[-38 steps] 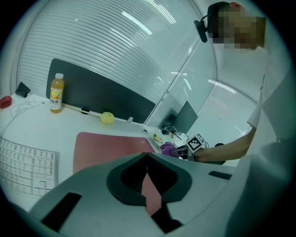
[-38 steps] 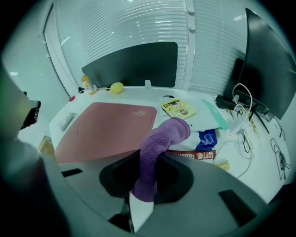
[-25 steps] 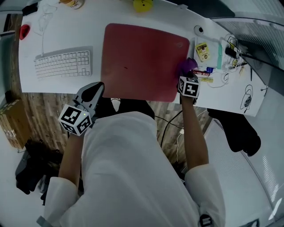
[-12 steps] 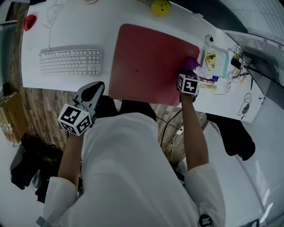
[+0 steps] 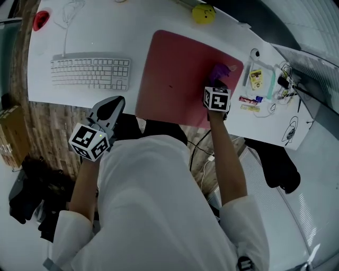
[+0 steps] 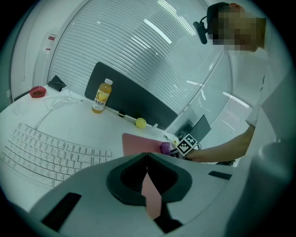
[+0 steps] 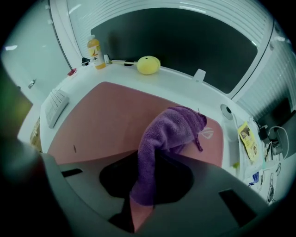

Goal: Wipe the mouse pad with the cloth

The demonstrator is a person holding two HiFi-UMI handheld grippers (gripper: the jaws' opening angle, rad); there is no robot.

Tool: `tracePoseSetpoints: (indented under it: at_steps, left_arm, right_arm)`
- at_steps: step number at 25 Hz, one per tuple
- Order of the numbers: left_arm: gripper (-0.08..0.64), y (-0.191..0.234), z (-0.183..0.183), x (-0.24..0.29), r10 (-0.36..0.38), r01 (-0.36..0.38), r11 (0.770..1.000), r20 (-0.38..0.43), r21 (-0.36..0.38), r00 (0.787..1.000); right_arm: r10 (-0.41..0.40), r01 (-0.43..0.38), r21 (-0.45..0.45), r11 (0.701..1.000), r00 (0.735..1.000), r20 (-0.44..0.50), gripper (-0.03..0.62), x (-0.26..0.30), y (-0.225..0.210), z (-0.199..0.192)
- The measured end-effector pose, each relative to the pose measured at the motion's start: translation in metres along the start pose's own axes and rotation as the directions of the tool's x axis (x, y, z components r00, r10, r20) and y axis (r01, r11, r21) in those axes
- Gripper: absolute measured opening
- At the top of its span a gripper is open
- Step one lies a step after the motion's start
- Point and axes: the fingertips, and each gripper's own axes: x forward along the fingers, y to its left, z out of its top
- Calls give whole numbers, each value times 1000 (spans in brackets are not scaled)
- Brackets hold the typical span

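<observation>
A white tabletop (image 5: 137, 37) stands over wood-patterned flooring, and the red mouse pad (image 5: 180, 79) lies on it near the front edge. From the head view, a white keyboard (image 5: 91, 72) sits to the left of the mouse pad, and a yellow ball (image 5: 203, 14) rests just beyond its far edge. The right hand-held gripper (image 5: 216, 82) is over the mouse pad's right part, with the purple cloth (image 5: 220, 70) bunched at its tip on the pad. The left hand-held gripper (image 5: 112, 106) hangs off the mouse pad's near left corner, below the tabletop's edge.

In the left gripper view, the left hand-held gripper (image 6: 147, 159) has its jaws pressed together with nothing between them. Ahead lies the keyboard (image 6: 46, 152). Farther off are the mouse pad (image 6: 138, 141) and the cloth (image 6: 165, 148) on it. An orange drink bottle (image 6: 101, 96) stands upright well beyond the mouse pad.

In the right gripper view, the right hand-held gripper (image 7: 148, 157) is pinching one end of the cloth (image 7: 171, 132). The rest drapes forward and rests on the mouse pad (image 7: 106, 115) beside its printed logo (image 7: 206, 133). The yellow ball (image 7: 148, 65) sits beyond the pad's far edge.
</observation>
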Motion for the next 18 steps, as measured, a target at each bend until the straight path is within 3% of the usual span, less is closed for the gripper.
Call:
tracePoseSetpoints:
  at_steps: [9,18]
  left_arm:
    - [18,19,6,-9,16,-16,1000,17,-18,1000]
    - [18,41,7,-17,44,-43,998,30,-47,999]
  right_arm:
    - [89,-87,-71,994,996,22,83,6,67,39]
    - [134,-131,-106,986,991,20,83,9,100,59]
